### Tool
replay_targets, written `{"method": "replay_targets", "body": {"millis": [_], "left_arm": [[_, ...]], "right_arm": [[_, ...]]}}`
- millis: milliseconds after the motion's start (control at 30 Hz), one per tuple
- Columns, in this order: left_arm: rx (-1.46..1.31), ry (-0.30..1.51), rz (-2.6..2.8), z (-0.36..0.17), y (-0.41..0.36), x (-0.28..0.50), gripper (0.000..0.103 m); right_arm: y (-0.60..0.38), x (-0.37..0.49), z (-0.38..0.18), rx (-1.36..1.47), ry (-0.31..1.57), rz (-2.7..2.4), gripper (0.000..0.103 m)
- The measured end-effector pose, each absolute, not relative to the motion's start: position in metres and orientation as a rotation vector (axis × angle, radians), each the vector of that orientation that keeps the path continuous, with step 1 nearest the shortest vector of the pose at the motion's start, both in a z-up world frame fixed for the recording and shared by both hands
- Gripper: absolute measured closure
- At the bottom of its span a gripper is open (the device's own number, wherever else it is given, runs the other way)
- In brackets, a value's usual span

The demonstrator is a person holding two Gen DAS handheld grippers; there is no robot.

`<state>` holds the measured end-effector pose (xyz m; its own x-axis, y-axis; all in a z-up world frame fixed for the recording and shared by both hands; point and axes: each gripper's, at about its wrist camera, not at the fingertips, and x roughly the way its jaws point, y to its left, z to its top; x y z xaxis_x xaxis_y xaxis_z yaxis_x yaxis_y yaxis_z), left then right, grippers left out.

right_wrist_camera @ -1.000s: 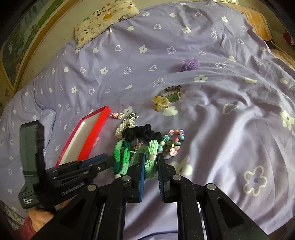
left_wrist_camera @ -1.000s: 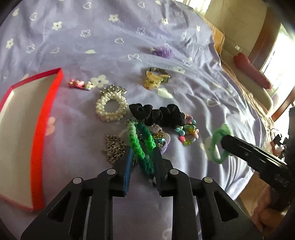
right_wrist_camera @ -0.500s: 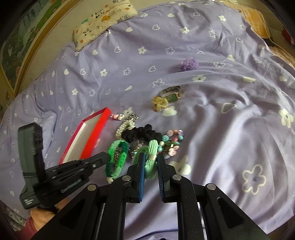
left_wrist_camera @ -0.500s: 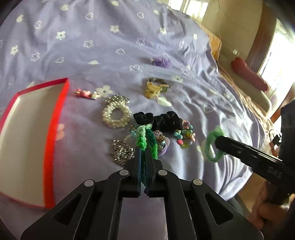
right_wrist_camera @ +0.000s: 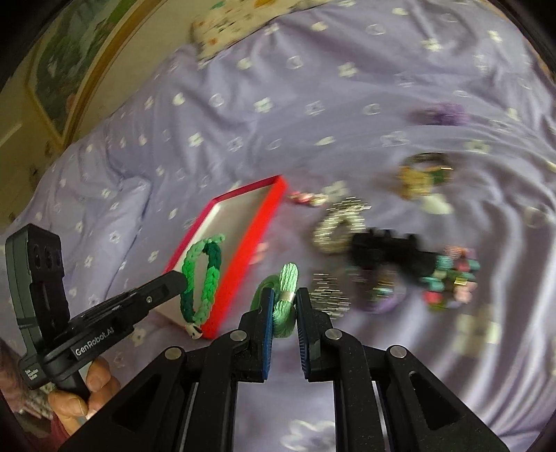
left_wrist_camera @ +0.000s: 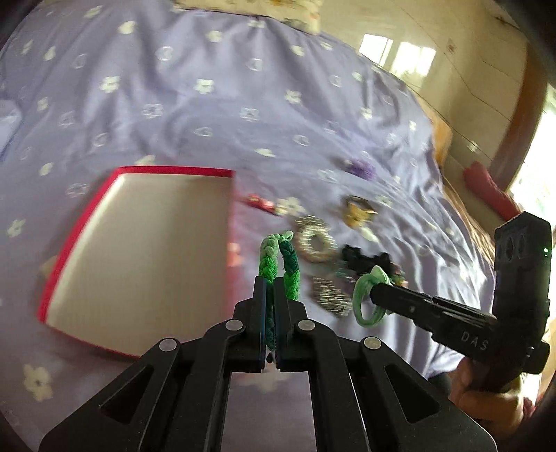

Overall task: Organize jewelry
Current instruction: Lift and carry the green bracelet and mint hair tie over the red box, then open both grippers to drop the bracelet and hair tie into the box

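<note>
My left gripper (left_wrist_camera: 270,283) is shut on a green braided bracelet (left_wrist_camera: 278,260) and holds it in the air beside the red box (left_wrist_camera: 146,253); in the right wrist view the bracelet (right_wrist_camera: 203,274) hangs over the box's (right_wrist_camera: 243,243) near corner. My right gripper (right_wrist_camera: 283,295) is shut on a pale green cord loop (right_wrist_camera: 286,278), also seen in the left wrist view (left_wrist_camera: 365,295). Loose on the purple sheet lie a pearl ring (left_wrist_camera: 314,240), a black scrunchie (right_wrist_camera: 389,253), a metal chain (right_wrist_camera: 328,295) and coloured beads (right_wrist_camera: 451,281).
A gold watch (right_wrist_camera: 422,174), a purple scrunchie (right_wrist_camera: 443,113) and a small pink clip (right_wrist_camera: 305,198) lie farther back on the bed. A patterned pillow (right_wrist_camera: 243,21) lies at the head. The bed's right edge drops toward the floor (left_wrist_camera: 486,104).
My left gripper has closed on the braided bracelet, lifted it off the sheet and carried it left toward the red box. My right gripper still holds the pale green loop and has shifted left.
</note>
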<state>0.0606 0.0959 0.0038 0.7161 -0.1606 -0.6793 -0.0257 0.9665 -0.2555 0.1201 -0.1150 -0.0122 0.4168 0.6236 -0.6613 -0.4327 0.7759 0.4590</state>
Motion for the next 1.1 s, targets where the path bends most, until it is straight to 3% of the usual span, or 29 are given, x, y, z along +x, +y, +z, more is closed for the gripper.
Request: {"method": "replay_targets", "body": {"millis": [533, 1100], "left_arm": [[-0.351, 0.829, 0.121, -0.037, 0.206, 0.064, 0.101], [-0.346, 0.951, 0.19, -0.081, 0.224, 0.081, 0.098]], "right_arm": [[0.035, 0.139, -0.039, 0.081, 1.044, 0.877, 0.091], [0.071, 0.15, -0.071, -0.097, 1.151, 0.877, 0.083]]}}
